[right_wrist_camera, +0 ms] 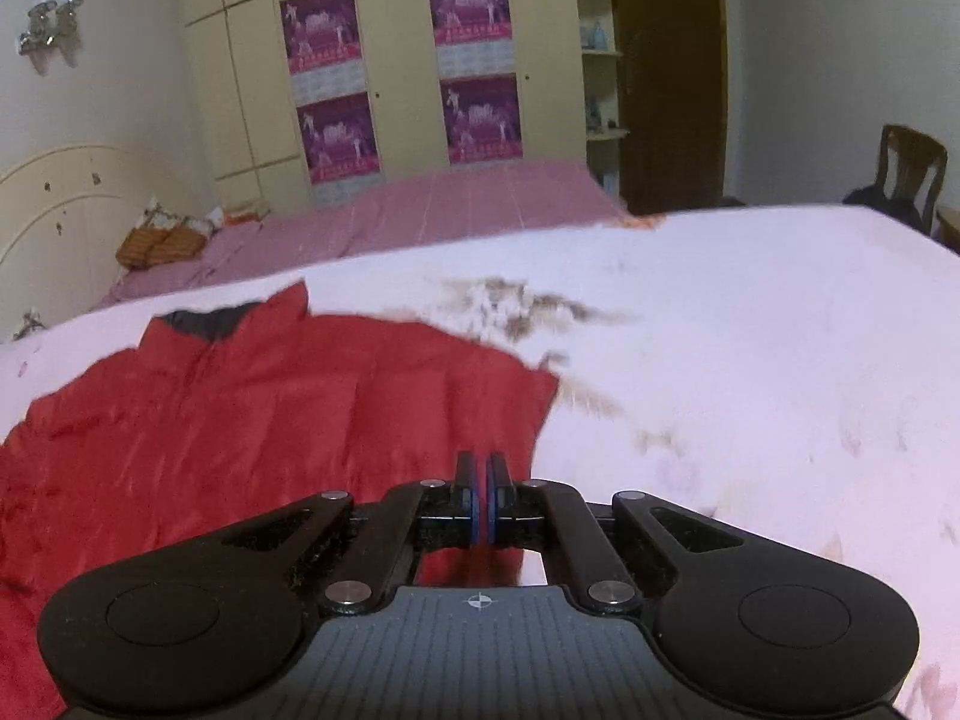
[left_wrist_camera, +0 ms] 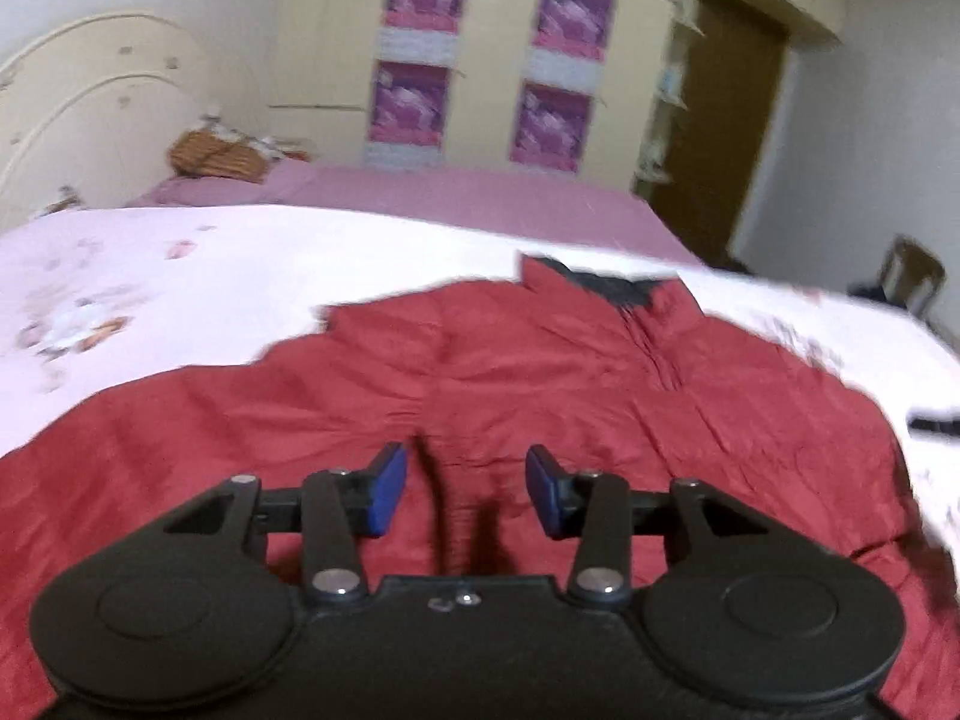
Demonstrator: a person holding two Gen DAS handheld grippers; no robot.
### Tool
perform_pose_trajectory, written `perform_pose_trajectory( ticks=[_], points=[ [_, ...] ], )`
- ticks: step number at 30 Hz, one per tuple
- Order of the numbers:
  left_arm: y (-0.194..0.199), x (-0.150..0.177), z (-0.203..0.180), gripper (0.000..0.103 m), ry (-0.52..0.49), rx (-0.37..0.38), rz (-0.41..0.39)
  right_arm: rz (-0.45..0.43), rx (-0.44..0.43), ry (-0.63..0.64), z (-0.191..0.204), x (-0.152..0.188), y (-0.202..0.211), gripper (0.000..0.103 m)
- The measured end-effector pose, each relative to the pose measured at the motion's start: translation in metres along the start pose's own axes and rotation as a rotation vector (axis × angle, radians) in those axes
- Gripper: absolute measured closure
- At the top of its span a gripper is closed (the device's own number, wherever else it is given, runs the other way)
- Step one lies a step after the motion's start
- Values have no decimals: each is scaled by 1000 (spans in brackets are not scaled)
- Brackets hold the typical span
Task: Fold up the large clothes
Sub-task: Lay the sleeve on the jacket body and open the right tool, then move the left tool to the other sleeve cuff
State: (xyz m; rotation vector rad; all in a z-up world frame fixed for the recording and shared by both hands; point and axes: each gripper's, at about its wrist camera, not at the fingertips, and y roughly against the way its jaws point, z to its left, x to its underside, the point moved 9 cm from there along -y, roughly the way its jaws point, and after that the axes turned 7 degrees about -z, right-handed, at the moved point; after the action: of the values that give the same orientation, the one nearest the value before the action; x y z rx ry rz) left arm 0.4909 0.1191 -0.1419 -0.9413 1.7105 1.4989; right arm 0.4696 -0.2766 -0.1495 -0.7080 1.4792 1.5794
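Observation:
A large red jacket (left_wrist_camera: 480, 372) with a dark collar lining lies spread on a white floral bedspread (left_wrist_camera: 150, 276). My left gripper (left_wrist_camera: 467, 489) is open, its blue pads (left_wrist_camera: 387, 489) apart, hovering over the jacket's lower middle and holding nothing. In the right wrist view the jacket (right_wrist_camera: 240, 420) lies to the left on the bedspread (right_wrist_camera: 750, 360). My right gripper (right_wrist_camera: 482, 501) is shut, its pads together over the jacket's right edge. I cannot tell whether fabric is pinched between them.
A pink-sheeted bed section (left_wrist_camera: 480, 198) lies beyond, with an orange pillow (left_wrist_camera: 216, 156) near a cream headboard (left_wrist_camera: 90, 108). A cream wardrobe with purple posters (right_wrist_camera: 408, 72), a brown door (right_wrist_camera: 666, 72) and a wooden chair (right_wrist_camera: 909, 168) stand behind.

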Motion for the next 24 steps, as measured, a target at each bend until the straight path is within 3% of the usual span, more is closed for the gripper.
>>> perform_pose_trajectory(
  ticks=[5, 9, 12, 21, 24],
  points=[
    [-44, 5, -21, 63, -28, 36, 41, 21, -23, 27, 9, -7, -32, 101],
    [-62, 11, -17, 62, -31, 22, 58, 46, -31, 59, 4, -4, -61, 101],
    [-68, 15, -12, 66, -43, 16, 59, 74, 3, 73, -9, 7, -79, 101],
    [-68, 16, -10, 68, -64, 22, 57, 69, 29, 95, -25, 13, -81, 101],
    [-53, 8, -14, 61, -75, 21, 46, 78, 25, 64, -26, 4, -70, 101]
  ],
)
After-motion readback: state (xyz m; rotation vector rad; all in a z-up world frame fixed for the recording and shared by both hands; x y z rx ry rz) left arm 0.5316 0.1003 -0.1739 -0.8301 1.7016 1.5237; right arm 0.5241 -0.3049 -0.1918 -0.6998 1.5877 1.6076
